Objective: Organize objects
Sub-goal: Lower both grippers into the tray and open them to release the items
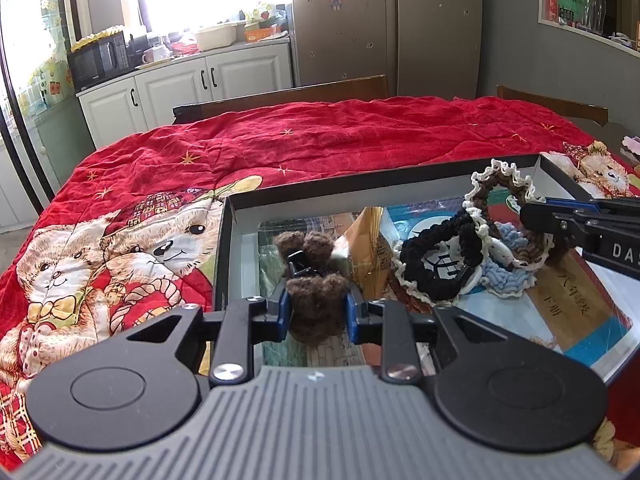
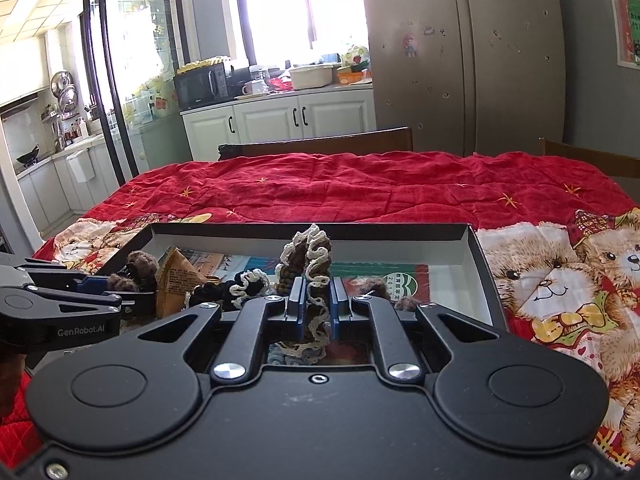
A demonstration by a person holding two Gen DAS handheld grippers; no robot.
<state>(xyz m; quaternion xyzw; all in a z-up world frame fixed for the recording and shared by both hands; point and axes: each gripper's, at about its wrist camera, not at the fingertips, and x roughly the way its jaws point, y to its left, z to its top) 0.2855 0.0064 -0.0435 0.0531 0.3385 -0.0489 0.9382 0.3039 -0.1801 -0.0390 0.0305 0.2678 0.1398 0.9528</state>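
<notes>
The brown fuzzy bear-shaped hair clip (image 1: 316, 308) sits clamped in the left tongs (image 1: 316, 316) at six o'clock over the shallow black box (image 1: 360, 186), the brown cream-frilled scrunchie (image 2: 310, 276) clamped in the right tongs (image 2: 316, 304) at three o'clock; judged mid-placement, each next needs lowering and releasing.

Left claw (image 1: 316, 312) points downward, jaws clamped on a brown fuzzy hair clip (image 1: 314, 304). Right claw (image 2: 316, 308) points downward, jaws closed on a brown crocheted scrunchie (image 2: 310, 268).

Scrunchies (image 1: 502, 196): three
Fuzzy brown hair clips (image 1: 310, 280): one
Boxes (image 1: 360, 188): one
Snack packets (image 1: 370, 248): one
</notes>
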